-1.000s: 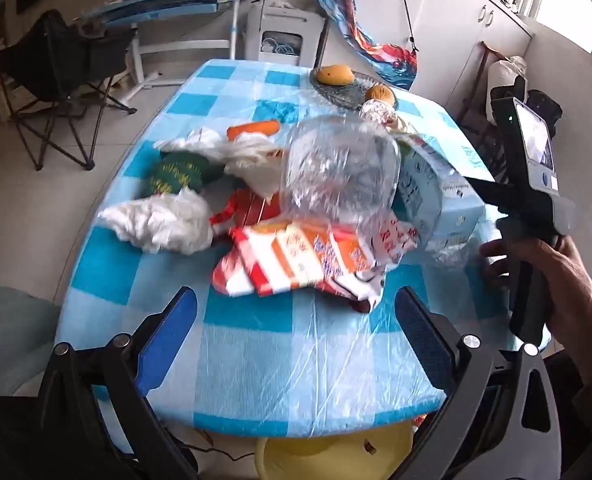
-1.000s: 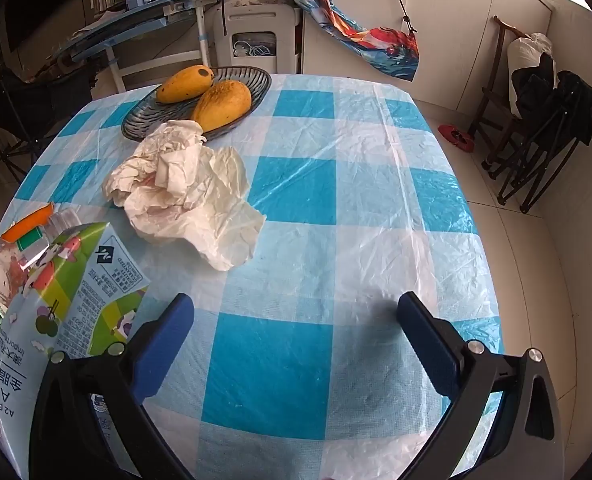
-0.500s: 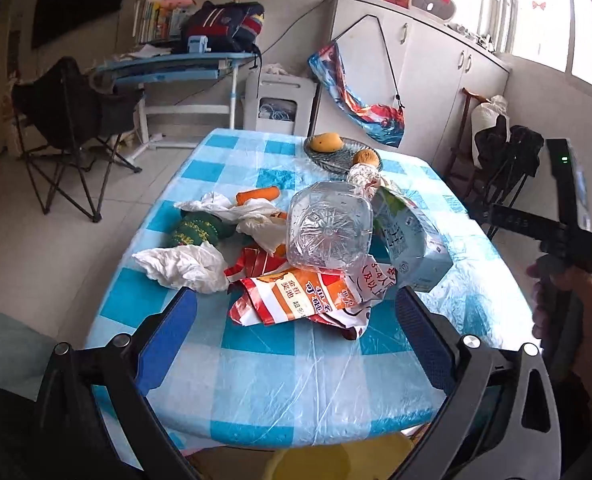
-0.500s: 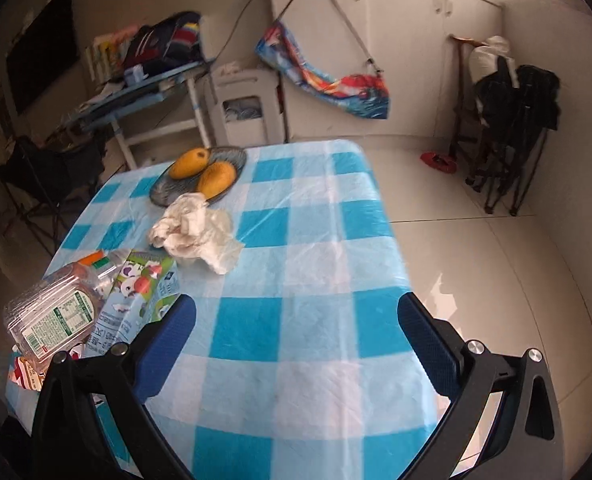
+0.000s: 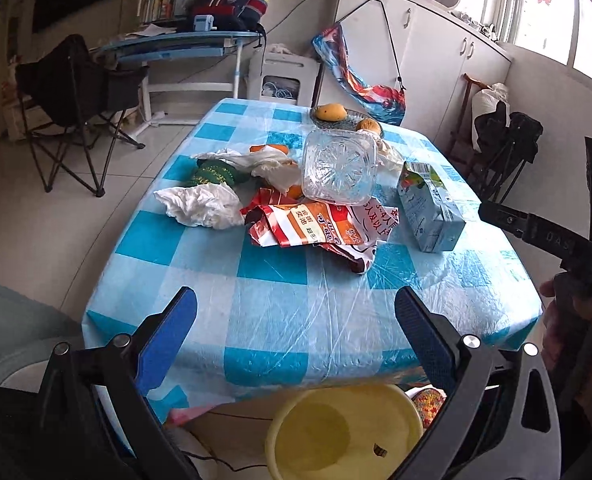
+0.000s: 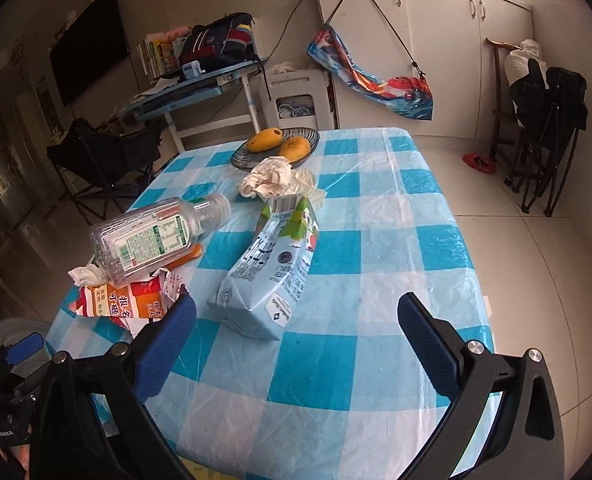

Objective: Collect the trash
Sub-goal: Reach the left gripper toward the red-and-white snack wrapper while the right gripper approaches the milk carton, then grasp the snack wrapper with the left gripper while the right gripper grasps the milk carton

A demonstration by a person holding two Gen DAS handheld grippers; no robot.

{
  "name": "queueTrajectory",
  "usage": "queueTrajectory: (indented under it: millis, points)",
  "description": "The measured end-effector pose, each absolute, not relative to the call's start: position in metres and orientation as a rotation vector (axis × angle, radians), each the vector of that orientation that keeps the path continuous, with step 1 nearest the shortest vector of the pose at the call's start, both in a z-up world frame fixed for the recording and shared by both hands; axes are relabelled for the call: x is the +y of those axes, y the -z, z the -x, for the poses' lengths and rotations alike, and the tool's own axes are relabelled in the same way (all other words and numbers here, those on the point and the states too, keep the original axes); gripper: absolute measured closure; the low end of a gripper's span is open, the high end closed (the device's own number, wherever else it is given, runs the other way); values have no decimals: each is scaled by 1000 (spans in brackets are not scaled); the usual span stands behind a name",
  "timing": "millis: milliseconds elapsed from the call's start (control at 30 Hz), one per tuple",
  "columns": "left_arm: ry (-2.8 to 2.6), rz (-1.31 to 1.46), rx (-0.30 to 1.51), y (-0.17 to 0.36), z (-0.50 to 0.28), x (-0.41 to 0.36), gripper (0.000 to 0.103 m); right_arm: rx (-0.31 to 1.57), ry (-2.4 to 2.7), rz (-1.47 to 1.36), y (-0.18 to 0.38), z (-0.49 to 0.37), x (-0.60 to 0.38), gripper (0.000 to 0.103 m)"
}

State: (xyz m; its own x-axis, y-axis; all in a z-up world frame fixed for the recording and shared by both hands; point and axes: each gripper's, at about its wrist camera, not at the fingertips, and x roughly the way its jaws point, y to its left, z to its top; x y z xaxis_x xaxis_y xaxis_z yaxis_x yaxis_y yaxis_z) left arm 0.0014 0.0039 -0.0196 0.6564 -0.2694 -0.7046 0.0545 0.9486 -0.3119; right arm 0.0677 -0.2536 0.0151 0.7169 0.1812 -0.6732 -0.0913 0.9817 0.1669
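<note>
Trash (image 5: 316,224) lies heaped on the table (image 5: 296,292); left claw (image 5: 296,340) and right claw (image 6: 296,340) gape wide, empty

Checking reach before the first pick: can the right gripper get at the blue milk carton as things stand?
Probably yes: the right gripper is open, the milk carton lies just ahead, and bare tablecloth flanks its right side.

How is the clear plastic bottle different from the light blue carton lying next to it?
The plastic bottle is see-through with a green and white label; the carton is opaque light blue with printed pictures. The bottle rests on the heap of wrappers and tissues, while the carton lies straight on the checked tablecloth. The bottle looks uncrushed; the carton looks dented. Both lie on their sides, untouched by either gripper.
</note>
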Motion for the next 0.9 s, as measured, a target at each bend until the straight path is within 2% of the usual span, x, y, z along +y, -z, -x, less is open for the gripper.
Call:
queueTrajectory:
  millis: [200, 533, 600, 700, 767, 833, 900]
  points:
    - [168, 247, 831, 7, -29, 3, 7, 794, -161, -168, -16, -98, -253, 6]
    - [122, 171, 863, 31, -66, -7, 7, 862, -213, -164, 10, -121, -228, 8]
    - [116, 149, 856, 31, -71, -10, 7, 877, -214, -169, 13, -124, -227, 12]
    - [106, 150, 863, 37, -80, -14, 8, 914, -219, -186, 20, -128, -229, 24]
    - [122, 171, 863, 39, -86, -16, 21, 931, -211, -176, 25, -130, -230, 33]
    - [172, 191, 879, 41, -90, -20, 59, 936, -214, -179, 27, -131, -231, 41]
    - [236, 234, 873, 40, -87, -20, 78, 934, -217, -177, 28, -129, -234, 46]
